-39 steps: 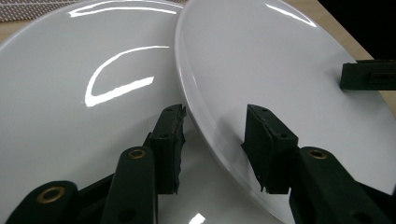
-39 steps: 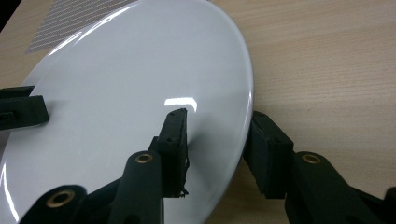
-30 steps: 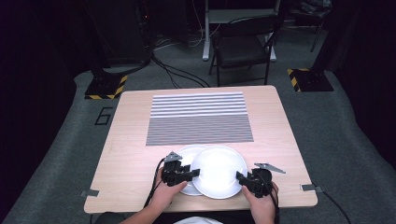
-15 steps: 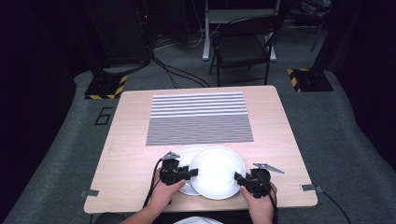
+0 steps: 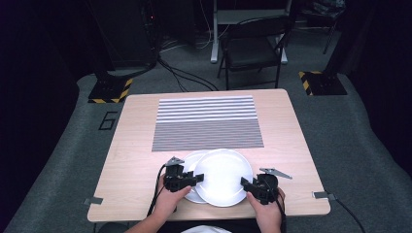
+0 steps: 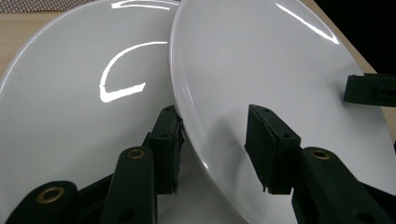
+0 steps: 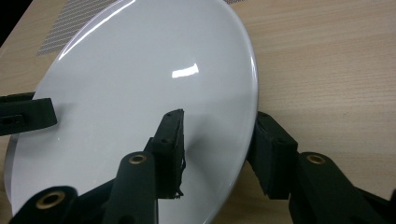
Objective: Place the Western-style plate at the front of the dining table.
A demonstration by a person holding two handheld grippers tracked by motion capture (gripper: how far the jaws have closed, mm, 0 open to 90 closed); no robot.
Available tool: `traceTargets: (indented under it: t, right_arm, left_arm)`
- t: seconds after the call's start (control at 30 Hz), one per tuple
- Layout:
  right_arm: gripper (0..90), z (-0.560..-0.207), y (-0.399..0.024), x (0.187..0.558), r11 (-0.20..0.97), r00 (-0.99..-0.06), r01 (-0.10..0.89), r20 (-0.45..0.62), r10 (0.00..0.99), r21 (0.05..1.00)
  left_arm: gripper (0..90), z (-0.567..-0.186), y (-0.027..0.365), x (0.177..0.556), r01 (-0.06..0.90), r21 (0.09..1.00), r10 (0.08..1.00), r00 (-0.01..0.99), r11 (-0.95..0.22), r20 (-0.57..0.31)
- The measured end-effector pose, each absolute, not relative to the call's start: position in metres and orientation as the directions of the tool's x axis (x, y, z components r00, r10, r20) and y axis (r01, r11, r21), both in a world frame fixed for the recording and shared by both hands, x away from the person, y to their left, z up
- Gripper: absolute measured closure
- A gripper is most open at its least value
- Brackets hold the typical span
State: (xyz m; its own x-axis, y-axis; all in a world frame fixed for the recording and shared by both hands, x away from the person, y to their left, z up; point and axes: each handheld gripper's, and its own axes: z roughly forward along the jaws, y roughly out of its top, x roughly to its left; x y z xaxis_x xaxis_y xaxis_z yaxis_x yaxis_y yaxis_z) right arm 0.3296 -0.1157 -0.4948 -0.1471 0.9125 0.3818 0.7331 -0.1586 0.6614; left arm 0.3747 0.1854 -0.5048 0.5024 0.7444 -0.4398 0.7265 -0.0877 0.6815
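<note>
In the left gripper view, the left gripper point(image 6: 212, 140) has its two black jaws rising from the bottom edge, one on each side of the rim of the upper plate point(image 6: 280, 70). The rim runs down between them. The left jaw sits under that rim, over the lower plate point(image 6: 84, 107); the right jaw lies on the upper plate's glossy white face. The upper plate overlaps the lower plate's right side and is tilted. At the right edge, a black jaw of the right gripper point(image 6: 371, 89) reaches onto the upper plate. A strip of wooden table point(image 6: 18, 25) shows at upper left.
</note>
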Motion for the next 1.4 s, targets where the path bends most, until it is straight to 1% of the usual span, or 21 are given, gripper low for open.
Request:
traceTargets:
  t: [0.23, 0.63, 0.7, 0.97, 1.37, 1.4]
  right_arm:
    - [56.9, -0.493, -0.110, 0.332, -0.159, -0.146, 0.735, 0.383, 0.912, 0.659]
    - [57.9, -0.489, -0.106, 0.341, -0.179, -0.143, 0.745, 0.416, 0.898, 0.643]
    - [57.9, -0.488, -0.106, 0.343, -0.179, -0.145, 0.745, 0.417, 0.897, 0.643]
    - [58.2, -0.483, -0.102, 0.351, -0.175, -0.146, 0.747, 0.415, 0.898, 0.641]
    - [58.2, -0.474, -0.092, 0.367, -0.168, -0.158, 0.740, 0.411, 0.898, 0.651]
    - [58.2, -0.474, -0.091, 0.368, -0.167, -0.158, 0.743, 0.412, 0.897, 0.648]
  left_arm:
    - [56.2, -0.502, 0.190, 0.376, 0.728, 0.682, 0.754, 0.483, -0.063, -0.445]
    - [56.4, -0.496, 0.195, 0.382, 0.735, 0.677, 0.763, 0.454, -0.029, -0.460]
    - [56.4, -0.495, 0.195, 0.382, 0.732, 0.680, 0.767, 0.458, -0.039, -0.450]
    - [56.4, -0.489, 0.200, 0.388, 0.737, 0.676, 0.770, 0.444, -0.024, -0.458]
    - [57.3, -0.477, 0.207, 0.399, 0.715, 0.698, 0.784, 0.409, 0.042, -0.466]
    - [57.4, -0.476, 0.208, 0.400, 0.714, 0.700, 0.787, 0.413, 0.033, -0.459]
